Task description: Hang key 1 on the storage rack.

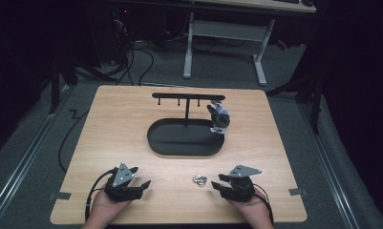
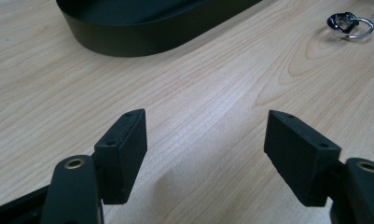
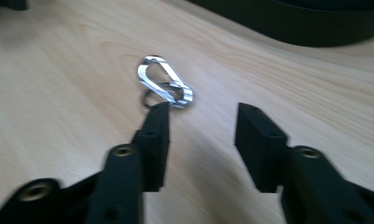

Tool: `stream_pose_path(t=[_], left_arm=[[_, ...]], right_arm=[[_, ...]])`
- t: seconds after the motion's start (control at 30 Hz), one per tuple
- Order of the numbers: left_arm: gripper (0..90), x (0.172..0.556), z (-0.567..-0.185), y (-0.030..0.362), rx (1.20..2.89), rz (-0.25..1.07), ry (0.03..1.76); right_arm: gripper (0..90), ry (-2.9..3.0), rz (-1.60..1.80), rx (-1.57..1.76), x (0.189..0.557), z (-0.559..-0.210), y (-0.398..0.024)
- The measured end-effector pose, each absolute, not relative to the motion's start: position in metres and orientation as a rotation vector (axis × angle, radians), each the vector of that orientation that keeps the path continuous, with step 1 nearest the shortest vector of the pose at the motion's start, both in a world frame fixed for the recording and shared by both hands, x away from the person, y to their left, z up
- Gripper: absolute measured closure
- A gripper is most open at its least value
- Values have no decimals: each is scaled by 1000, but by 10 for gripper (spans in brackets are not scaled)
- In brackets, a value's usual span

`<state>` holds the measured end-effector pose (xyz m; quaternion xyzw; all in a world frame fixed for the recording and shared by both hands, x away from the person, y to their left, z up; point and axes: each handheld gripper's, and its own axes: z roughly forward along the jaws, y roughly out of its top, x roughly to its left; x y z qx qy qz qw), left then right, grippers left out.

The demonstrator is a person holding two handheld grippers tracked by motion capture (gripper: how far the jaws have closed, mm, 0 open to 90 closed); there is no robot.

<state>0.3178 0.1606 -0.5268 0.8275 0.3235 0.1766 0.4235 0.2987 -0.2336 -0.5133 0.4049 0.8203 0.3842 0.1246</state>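
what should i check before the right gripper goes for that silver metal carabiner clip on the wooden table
1. Right gripper jaws apart, nothing between them: ok.
2. Silver metal carabiner clip lying flat on the light wooden table, unobstructed: ok.
3. Clip centred between the jaws: not ok, it lies ahead, by the left-hand jaw's tip in the right gripper view.
4. Left gripper open, away from the clip: ok.
5. Black oval tray clear of the approach: ok.
6. Free pegs on the black rack: cannot tell.

The right gripper (image 3: 201,116) hangs low over the wooden desk (image 3: 58,107), its black jaws parted with only bare wood between them. A silver carabiner (image 3: 165,87) lies just beyond the left jaw's tip. Past the carabiner runs a black tray's wall (image 3: 292,25).
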Motion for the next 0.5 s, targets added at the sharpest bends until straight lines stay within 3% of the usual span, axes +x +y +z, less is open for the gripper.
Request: stream_pose_path(t=[0.03,0.07,0.1,0.17,0.5], left_arm=[[306,317,-527,162,2071,444,811],[306,315,-527,165,2074,450,817],[307,315,-527,165,2074,450,817],[307,313,-527,168,2071,453,826],[308,309,-525,180,2047,466,859]], right_arm=[[730,2415,1133,1122,298,-513,-219],[798,2414,1138,1099,297,-513,-215],[798,2414,1138,1099,297,-513,-215],[900,2405,1139,1069,297,-510,-203],[900,2460,1027,1060,304,-520,-189]])
